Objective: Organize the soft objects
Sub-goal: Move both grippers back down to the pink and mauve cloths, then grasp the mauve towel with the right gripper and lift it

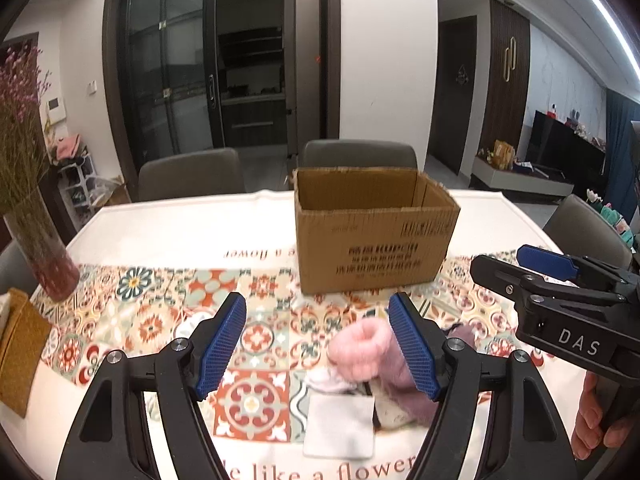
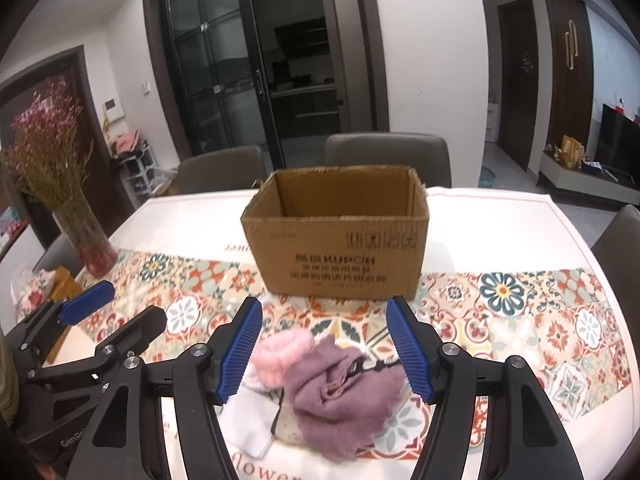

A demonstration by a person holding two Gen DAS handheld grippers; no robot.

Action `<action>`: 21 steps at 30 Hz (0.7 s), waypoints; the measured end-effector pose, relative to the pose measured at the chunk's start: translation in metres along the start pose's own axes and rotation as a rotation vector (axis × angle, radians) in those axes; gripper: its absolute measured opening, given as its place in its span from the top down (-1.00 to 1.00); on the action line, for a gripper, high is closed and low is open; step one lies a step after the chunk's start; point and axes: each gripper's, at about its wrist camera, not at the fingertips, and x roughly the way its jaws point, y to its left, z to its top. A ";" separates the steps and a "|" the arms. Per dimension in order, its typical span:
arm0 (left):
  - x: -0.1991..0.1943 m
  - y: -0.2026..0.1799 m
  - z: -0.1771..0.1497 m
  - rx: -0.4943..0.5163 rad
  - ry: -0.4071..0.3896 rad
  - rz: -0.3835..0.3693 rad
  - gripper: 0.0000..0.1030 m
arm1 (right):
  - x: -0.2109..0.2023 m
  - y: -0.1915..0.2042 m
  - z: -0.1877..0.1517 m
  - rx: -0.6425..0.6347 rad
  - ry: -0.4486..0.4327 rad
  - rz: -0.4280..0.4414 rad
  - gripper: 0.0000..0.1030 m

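Flowers, dried pink ones in a tall glass vase [image 1: 44, 256], stand at the table's left edge, with a mustard-yellow fabric piece [image 1: 20, 356] just nearer along that edge. The left gripper [image 1: 318, 346], black-armed with blue ribbed pads, hangs over the patterned tile-print tablecloth [image 1: 152, 320] with its jaws spread and nothing pinched; a fluffy pale-pink rolled sock [image 1: 358, 346] lies on the cloth below, close to its right-hand pad. A flat white cloth square [image 1: 340, 426] lies just in front of that sock, toward the table's near edge. Behind the heap, toward the middle of the table, sits an open brown cardboard box [image 1: 372, 236] with printing on its side, well apart from both grippers. A mauve knitted woollen garment [image 2: 344, 392] lies crumpled against the pink sock, partly over a black wire-like strand [image 2: 374, 366]. The right gripper [image 2: 324, 350] hovers above this heap, jaws likewise spread, pads clear of the wool, which shows between them. A hand [image 1: 596, 416] grasps the right gripper's handle at the far right.
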 end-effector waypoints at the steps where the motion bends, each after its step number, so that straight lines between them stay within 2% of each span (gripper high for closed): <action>1: 0.000 0.000 -0.004 -0.004 0.009 0.004 -0.42 | 0.001 0.001 -0.003 -0.003 0.006 0.002 -0.27; 10: 0.002 -0.003 -0.034 -0.033 0.079 0.017 -0.42 | 0.012 0.004 -0.028 -0.044 0.077 0.041 -0.27; 21: 0.007 -0.012 -0.069 -0.049 0.127 0.074 -0.42 | 0.033 0.010 -0.056 -0.170 0.147 0.089 -0.27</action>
